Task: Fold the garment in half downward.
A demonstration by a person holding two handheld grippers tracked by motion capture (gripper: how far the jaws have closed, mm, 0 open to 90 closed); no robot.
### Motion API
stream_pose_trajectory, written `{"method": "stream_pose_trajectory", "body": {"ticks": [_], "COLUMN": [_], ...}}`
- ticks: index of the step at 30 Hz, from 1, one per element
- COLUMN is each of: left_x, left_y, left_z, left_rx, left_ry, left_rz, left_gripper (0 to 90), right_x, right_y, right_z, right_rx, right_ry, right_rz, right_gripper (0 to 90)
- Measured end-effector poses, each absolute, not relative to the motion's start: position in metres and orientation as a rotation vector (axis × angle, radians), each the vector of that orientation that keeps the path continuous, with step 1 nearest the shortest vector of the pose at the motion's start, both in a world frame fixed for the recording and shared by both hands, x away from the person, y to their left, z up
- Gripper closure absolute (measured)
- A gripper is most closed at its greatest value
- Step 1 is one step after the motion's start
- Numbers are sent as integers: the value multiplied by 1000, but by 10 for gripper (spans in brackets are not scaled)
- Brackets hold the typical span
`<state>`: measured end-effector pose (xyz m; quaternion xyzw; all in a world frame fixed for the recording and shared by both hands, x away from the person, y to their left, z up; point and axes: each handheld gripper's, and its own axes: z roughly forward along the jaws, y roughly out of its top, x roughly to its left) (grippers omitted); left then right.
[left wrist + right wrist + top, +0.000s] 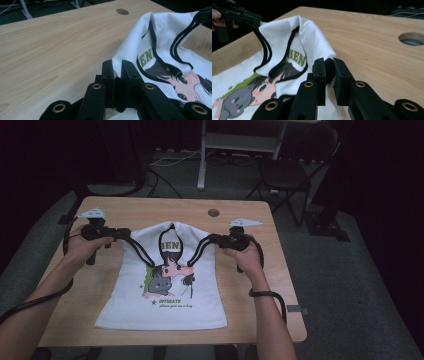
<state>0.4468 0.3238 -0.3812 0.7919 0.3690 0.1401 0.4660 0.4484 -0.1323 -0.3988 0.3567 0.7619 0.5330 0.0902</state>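
A white sleeveless shirt (165,305) with black trim and a cartoon print lies on the wooden table (240,285), hem toward the person. Its upper part is raised and bunched toward the middle. My left gripper (126,235) is shut on the black-trimmed left shoulder strap, which hangs down from it. My right gripper (212,240) is shut on the right strap in the same way. In the left gripper view the jaws (117,68) pinch dark trim beside the shirt (165,32). The right gripper view shows the jaws (329,68) clamped on the shirt's edge (312,35).
A round cable hole (213,212) sits near the table's far edge, behind the shirt. Bare wood flanks the shirt on both sides. Beyond the table stand a dark chair (285,172) and a white desk frame (202,155) on a grey floor.
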Motion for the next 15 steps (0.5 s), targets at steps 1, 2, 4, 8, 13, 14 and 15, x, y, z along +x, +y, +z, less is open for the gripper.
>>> {"method": "stream_pose_trajectory", "body": {"ticks": [1,2,4,8,13,14,15], "left_x": [446,445,445,445,444,444,443], "left_y": [324,324,325,326,328,329,329], "left_z": [-382,-383,-384,-387,-392,-393,-394], "left_rx": [1947,1954,1960,1983,2004,2009,2008], "left_ry": [908,906,912,921,931,933,935], "left_rz": [345,347,347,358,357,354,354], "left_gripper": [812,812,812,812,812,812,812], "right_x": [448,447,446,446,444,443,443], "right_y": [-133,-133,-135,-137,-139,-139,-139], "right_z": [-400,-401,-402,-406,-413,-415,-415], "right_rx": [1059,1061,1061,1068,1064,1072,1072], "right_ry": [2268,2273,2281,2298,2335,2340,2340], "right_rz": [1578,1570,1555,1511,1456,1449,1449], "right_gripper": [821,821,821,821,820,821,821]}}
